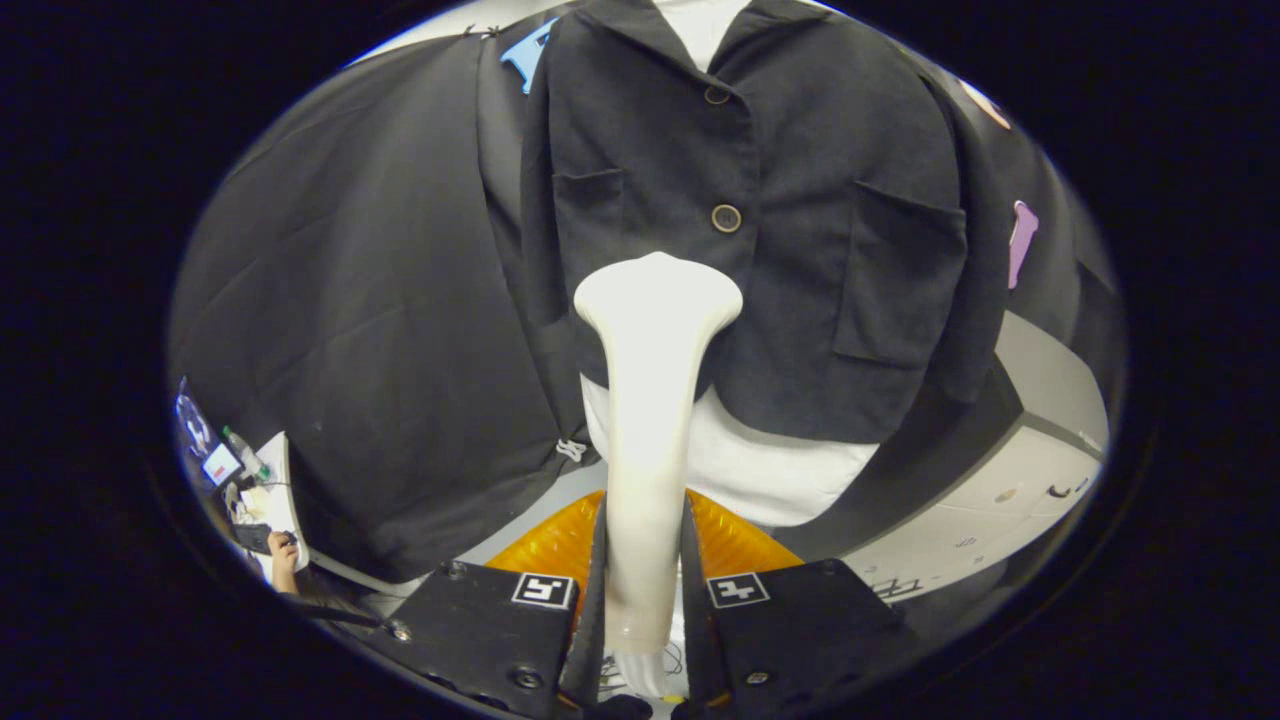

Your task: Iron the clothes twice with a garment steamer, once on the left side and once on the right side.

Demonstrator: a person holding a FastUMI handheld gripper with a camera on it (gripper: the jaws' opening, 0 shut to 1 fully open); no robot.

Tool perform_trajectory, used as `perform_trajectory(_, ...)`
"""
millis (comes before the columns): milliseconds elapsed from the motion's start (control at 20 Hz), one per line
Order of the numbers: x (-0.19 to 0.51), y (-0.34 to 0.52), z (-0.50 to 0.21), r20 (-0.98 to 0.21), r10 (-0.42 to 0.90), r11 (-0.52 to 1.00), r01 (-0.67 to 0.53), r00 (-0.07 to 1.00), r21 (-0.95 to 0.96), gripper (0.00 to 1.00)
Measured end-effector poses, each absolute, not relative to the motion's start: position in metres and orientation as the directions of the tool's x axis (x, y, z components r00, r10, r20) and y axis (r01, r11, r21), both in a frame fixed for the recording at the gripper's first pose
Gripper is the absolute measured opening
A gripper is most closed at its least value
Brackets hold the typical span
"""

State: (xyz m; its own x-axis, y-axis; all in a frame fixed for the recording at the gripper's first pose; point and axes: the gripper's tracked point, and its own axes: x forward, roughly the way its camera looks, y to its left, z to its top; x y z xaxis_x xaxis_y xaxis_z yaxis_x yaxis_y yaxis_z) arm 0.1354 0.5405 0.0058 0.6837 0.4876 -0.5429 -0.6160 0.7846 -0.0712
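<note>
A cream-white garment steamer (pixel 650 420) stands up between my fingers, and my gripper (pixel 643 560) is shut on its handle. Its flared head (pixel 658 295) sits just below the lower button (pixel 726 218) of a black short jacket (pixel 760 230), close to the front placket, a little left of the garment's middle. The jacket hangs on a white torso form (pixel 770 465) whose lower part shows under the hem. Whether the head touches the cloth I cannot tell. The jacket has chest pockets on both sides and a second button higher up.
An orange ribbed base (pixel 735 545) lies just beyond my fingers, under the torso form. A white cabinet (pixel 1010 490) stands to the right. To the far left a small white table (pixel 272 490) holds bottles and bits, and a person's hand (pixel 283 556) rests by it.
</note>
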Motion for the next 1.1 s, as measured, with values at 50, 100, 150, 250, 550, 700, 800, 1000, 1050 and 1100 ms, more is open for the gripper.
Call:
perform_trajectory(50,0.137,0.541,0.005,-0.54,0.489,0.784,-0.617,0.685,-0.072,0.36)
perform_trajectory(100,0.137,0.541,0.006,-0.539,0.491,0.783,-0.618,0.684,-0.071,0.35)
perform_trajectory(150,0.136,0.542,0.005,-0.538,0.496,0.781,-0.621,0.682,-0.066,0.35)
perform_trajectory(250,0.136,0.544,0.005,-0.533,0.503,0.78,-0.623,0.68,-0.057,0.35)
perform_trajectory(550,0.137,0.548,0.003,-0.509,0.499,0.804,-0.594,0.701,-0.031,0.35)
perform_trajectory(700,0.137,0.547,0.002,-0.507,0.481,0.824,-0.566,0.715,-0.017,0.35)
perform_trajectory(800,0.138,0.547,-0.001,-0.504,0.465,0.84,-0.543,0.728,-0.009,0.35)
perform_trajectory(1000,0.139,0.547,-0.005,-0.489,0.428,0.876,-0.483,0.761,0.014,0.35)
perform_trajectory(1050,0.141,0.547,-0.007,-0.482,0.417,0.885,-0.466,0.77,0.02,0.35)
perform_trajectory(1100,0.142,0.548,-0.007,-0.475,0.406,0.893,-0.45,0.781,0.022,0.35)
